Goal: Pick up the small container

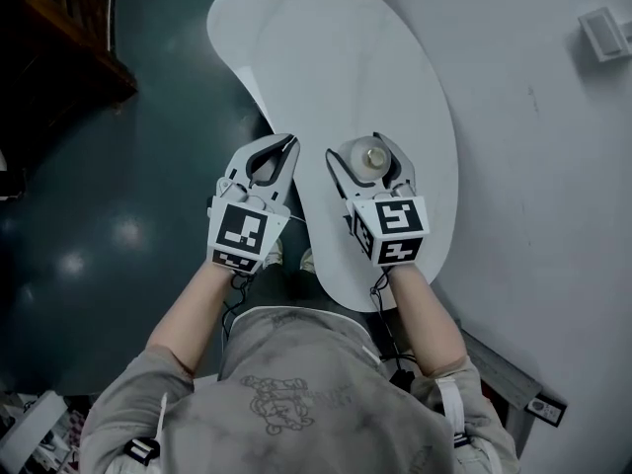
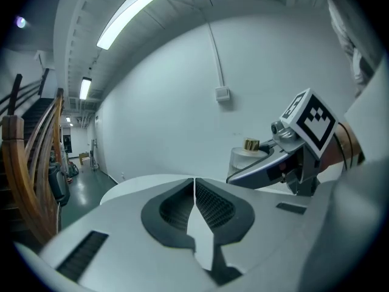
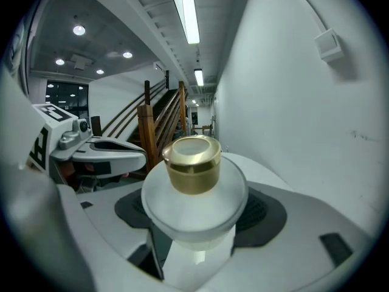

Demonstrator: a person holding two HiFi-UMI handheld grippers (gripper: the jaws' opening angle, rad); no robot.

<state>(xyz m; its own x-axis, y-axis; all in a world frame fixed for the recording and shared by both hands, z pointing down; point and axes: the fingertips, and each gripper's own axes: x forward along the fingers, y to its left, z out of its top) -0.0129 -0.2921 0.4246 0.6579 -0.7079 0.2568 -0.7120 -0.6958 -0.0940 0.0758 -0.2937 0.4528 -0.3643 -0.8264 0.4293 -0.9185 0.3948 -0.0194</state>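
Observation:
The small container [image 3: 194, 193] is a frosted white jar with a gold cap [image 3: 193, 161]. It sits between the jaws of my right gripper [image 3: 196, 215], which is shut on its body. In the head view the small container [image 1: 373, 156] shows above the white table [image 1: 336, 57], inside the right gripper [image 1: 373, 158]. My left gripper [image 1: 274, 158] hovers beside it at the table's left edge, shut with nothing in it. The left gripper view shows the left gripper [image 2: 194, 207] with its pads together and the container [image 2: 249, 156] off to the right.
The curved white table [image 2: 146, 184] stands against a white wall [image 1: 553, 166] with a small wall box [image 1: 604, 34]. Dark green floor [image 1: 109, 225] lies to the left, and a wooden staircase [image 3: 161, 123] stands beyond.

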